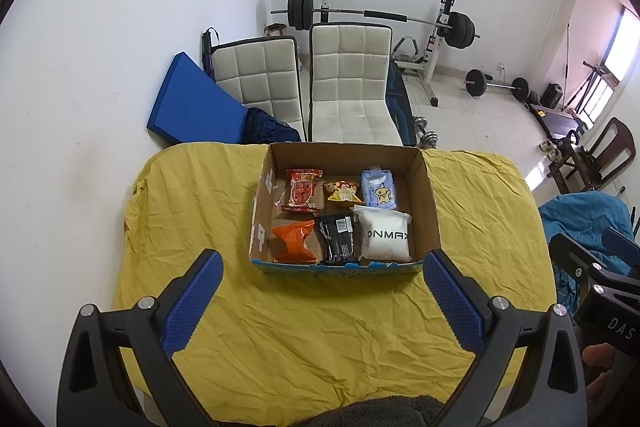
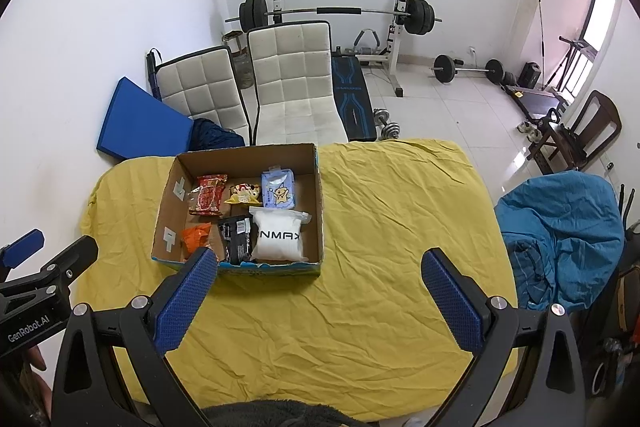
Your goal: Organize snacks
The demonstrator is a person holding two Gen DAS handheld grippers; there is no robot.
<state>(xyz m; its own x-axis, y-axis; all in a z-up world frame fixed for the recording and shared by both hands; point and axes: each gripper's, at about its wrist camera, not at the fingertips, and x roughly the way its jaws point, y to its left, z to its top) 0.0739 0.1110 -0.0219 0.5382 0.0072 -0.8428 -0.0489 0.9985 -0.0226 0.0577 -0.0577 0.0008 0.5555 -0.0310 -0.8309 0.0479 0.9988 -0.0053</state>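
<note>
A cardboard box sits on the far side of a table with a yellow cloth. Six snack packs lie inside it in two rows: red, yellow and light blue far, orange, black and white near. The left gripper and right gripper hang over the near cloth, fingers wide apart, holding nothing. Two white chairs stand behind the table, with a barbell rack by the far wall.
</note>
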